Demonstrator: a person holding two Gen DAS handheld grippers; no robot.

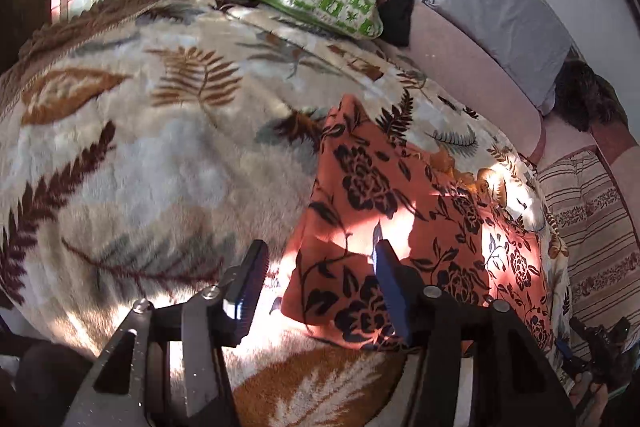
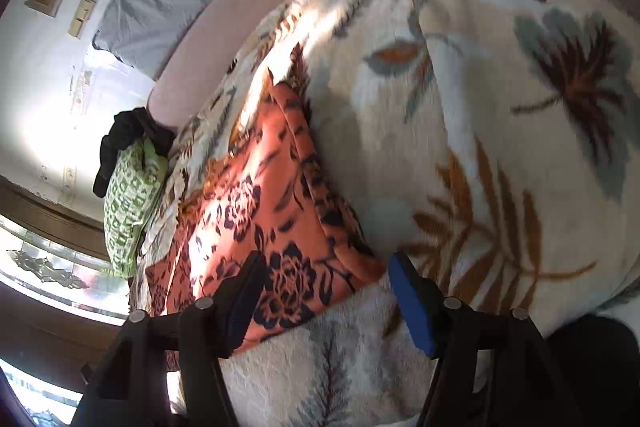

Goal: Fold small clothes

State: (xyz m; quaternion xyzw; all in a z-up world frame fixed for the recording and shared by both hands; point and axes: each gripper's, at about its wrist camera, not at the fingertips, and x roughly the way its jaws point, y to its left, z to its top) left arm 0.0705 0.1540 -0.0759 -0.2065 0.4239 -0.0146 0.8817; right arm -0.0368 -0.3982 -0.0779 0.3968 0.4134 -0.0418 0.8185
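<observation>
Left wrist view: left hand-held gripper (image 1: 320,267) wide, empty, over the near edge of the orange flowered cloth (image 1: 400,207) lying on the leaf-print blanket (image 1: 140,147). Right hand-held gripper (image 2: 326,281) also wide, at the cloth's (image 2: 256,227) corner. Risk: fingers may pinch plush blanket along with cloth, dragging both.

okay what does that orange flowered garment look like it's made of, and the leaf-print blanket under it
Orange garment: seemingly thin woven or knit cloth, matte, lying flat with soft creases and a printed black floral. Leaf-print blanket: apparently plush fleece, its fuzzy nap visible where sunlight hits.
</observation>
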